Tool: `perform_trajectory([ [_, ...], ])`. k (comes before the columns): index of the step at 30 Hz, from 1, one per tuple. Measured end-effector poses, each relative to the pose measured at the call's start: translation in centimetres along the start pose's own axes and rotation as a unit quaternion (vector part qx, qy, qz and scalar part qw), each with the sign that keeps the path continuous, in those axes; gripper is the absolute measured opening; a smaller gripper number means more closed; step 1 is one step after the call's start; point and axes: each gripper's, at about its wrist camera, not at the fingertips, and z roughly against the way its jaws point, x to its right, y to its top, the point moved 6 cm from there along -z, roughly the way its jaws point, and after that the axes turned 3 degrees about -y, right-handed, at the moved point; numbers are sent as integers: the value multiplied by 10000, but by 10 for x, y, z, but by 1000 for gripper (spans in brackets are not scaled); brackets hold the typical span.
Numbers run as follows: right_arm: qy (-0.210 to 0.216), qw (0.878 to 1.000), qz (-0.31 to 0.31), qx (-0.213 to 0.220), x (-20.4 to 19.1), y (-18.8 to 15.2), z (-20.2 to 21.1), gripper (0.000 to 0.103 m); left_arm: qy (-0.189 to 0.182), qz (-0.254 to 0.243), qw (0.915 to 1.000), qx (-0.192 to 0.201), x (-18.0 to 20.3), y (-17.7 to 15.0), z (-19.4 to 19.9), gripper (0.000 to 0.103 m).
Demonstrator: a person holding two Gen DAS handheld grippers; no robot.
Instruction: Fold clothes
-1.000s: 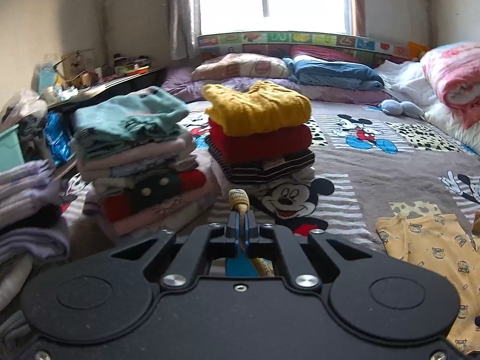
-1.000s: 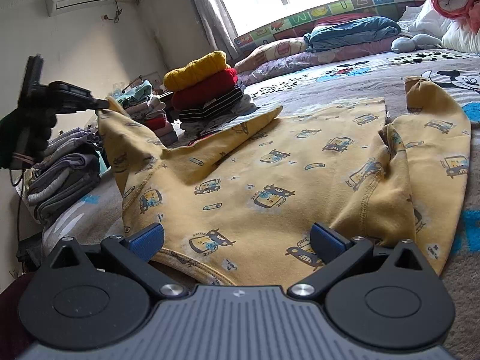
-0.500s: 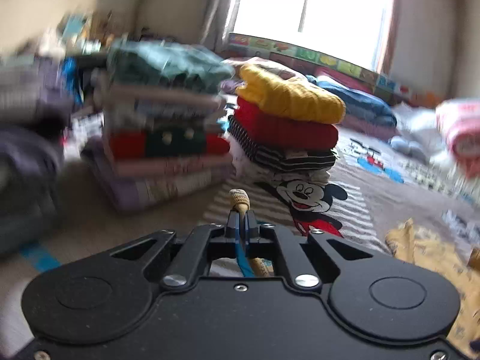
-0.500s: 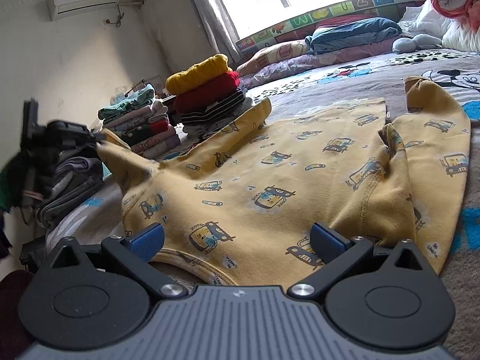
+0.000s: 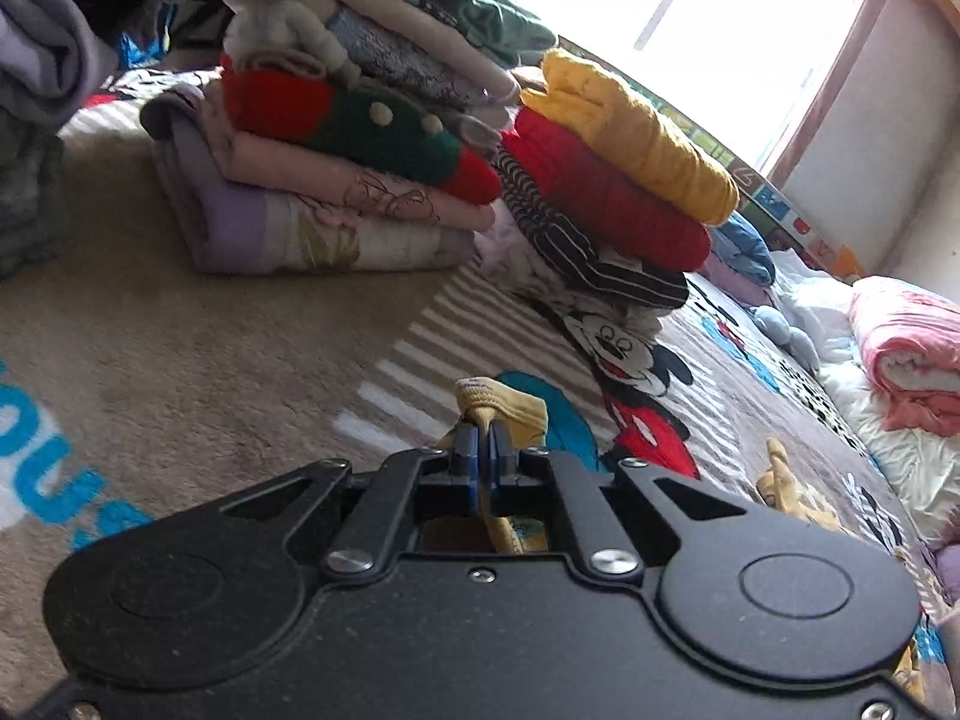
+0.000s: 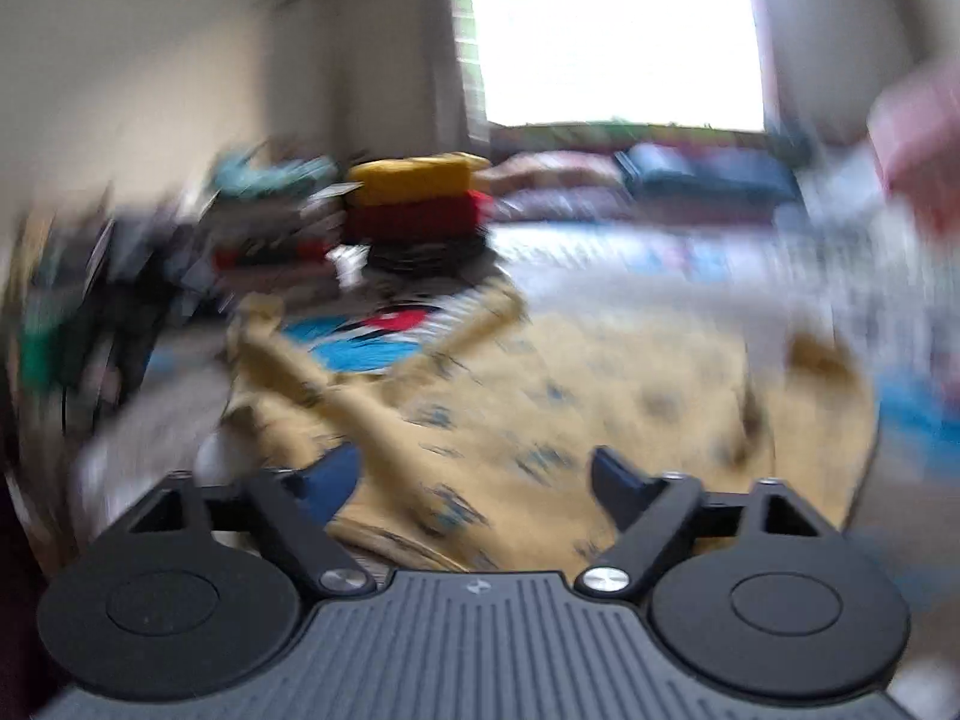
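The left gripper (image 5: 483, 447) has its blue pads pressed together on a bunched cuff or edge of the yellow printed garment (image 5: 501, 405), which pokes up just beyond the fingertips and trails back under the tool. It is low over the Mickey Mouse bedspread (image 5: 636, 360), tilted, with two stacks ahead: a mixed stack of folded clothes (image 5: 336, 180) on the left and, just beside it, a pile with a yellow sweater (image 5: 636, 132) on a red one (image 5: 600, 198) over a striped piece (image 5: 600, 264). A rolled pink blanket (image 5: 900, 354) lies at the far right. The right wrist view is heavily smeared, so detail there is uncertain, but the right gripper (image 6: 474, 474) shows its jaws spread wide with nothing between them, above the yellow garment (image 6: 600, 396), which lies spread on the bed with a sleeve-like strip running toward the left. The same stacks appear as blurred shapes beyond it, under the bright window (image 6: 612, 30).
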Motion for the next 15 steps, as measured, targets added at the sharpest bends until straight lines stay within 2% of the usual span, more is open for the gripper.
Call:
perform_trajectory([
  [2, -6, 9948, 1016, -27, -40, 7, 2, 61, -58, 16, 10000, -12, 1, -1, 0, 1],
  [4, 5, 9821, 1879, -129, -79, 5, -6, 54, -137, 74, 9999, -8, 0, 0, 1, 1],
  [6, 26, 9612, 2749, -230, -116, 3, -15, 48, -219, 162, 9996, -1, -1, 1, 3, 1],
  [8, 53, 9294, 3671, -371, -144, -8, -23, 44, -264, 263, 9993, -2, -5, 1, 4, 1],
  [11, -13, 8943, 4417, -719, -160, -20, -39, 29, -321, 412, 9986, -5, -10, 2, 6, 1],
  [13, -104, 8802, 4662, -881, -161, -24, -45, 28, -367, 455, 9983, -9, -11, 3, 7, 1],
  [15, -189, 8713, 4797, -1019, -159, -26, -51, 27, -383, 444, 9983, -9, -10, 3, 7, 1],
])
